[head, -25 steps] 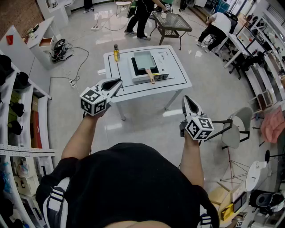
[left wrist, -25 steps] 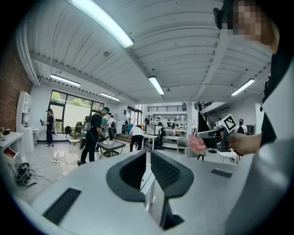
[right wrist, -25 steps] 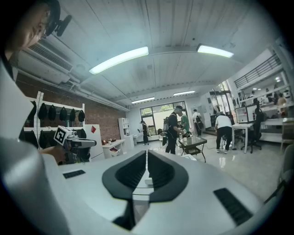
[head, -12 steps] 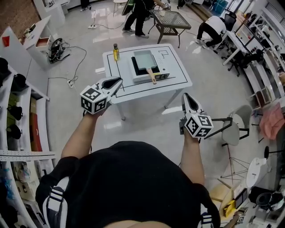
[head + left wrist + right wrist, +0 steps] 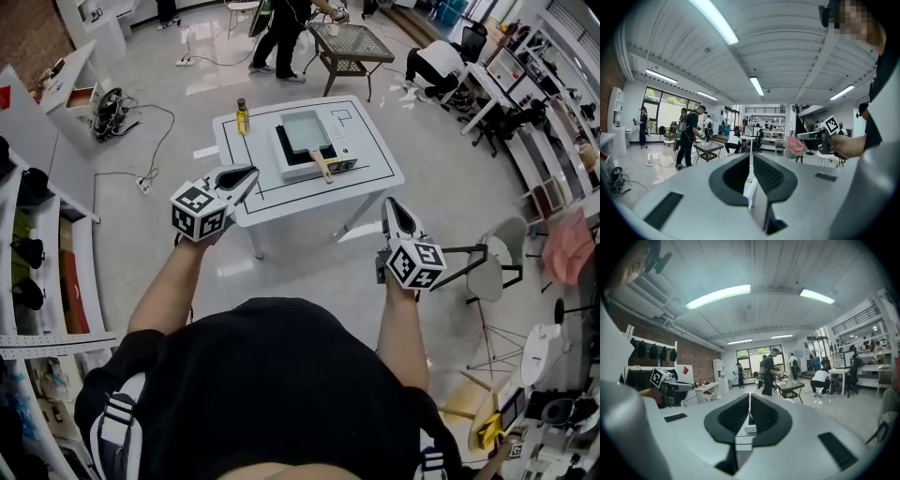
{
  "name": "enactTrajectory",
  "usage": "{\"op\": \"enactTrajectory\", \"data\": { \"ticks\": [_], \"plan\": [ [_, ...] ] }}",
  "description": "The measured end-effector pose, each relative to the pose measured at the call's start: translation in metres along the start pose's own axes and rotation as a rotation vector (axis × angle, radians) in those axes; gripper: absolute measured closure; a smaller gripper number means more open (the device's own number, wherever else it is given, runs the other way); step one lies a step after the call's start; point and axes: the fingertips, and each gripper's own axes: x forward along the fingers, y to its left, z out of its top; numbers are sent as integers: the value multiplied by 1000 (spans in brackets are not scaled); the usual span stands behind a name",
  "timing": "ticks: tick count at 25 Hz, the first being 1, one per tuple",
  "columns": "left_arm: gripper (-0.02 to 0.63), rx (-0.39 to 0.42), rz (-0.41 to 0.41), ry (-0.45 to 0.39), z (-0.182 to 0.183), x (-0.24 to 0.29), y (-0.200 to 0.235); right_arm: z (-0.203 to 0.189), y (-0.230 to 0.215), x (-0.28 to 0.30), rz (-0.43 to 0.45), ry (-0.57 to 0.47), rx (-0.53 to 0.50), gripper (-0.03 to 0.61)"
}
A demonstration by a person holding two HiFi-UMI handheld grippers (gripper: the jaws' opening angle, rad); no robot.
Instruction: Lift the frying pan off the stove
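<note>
In the head view a rectangular grey-green frying pan with a wooden handle sits on a white portable stove. The stove stands on a white table ahead of me. Both grippers hang in the air short of the table's near edge, well away from the pan. My left gripper points toward the table's left front corner, jaws together and nothing in them. My right gripper hovers off the right front corner, also shut and empty. In each gripper view the jaws meet with nothing between them.
A yellow bottle stands on the table's far left corner. Shelves line the left side, and a chair stands to the right. Beyond the table are a dark mesh table, several people and floor cables.
The head view has drifted slightly, so the table looks a touch larger and nearer. Both grippers keep the same pose, shut and empty.
</note>
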Motion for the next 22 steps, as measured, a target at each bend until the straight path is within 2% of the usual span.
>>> {"op": "enactTrajectory", "data": {
  "ticks": [12, 22],
  "plan": [
    [581, -12, -22, 13, -9, 8, 15, -10, -1, 16, -17, 27, -4, 571],
    [581, -14, -7, 35, -11, 34, 20, -18, -25, 34, 10, 40, 15, 572]
  ]
}}
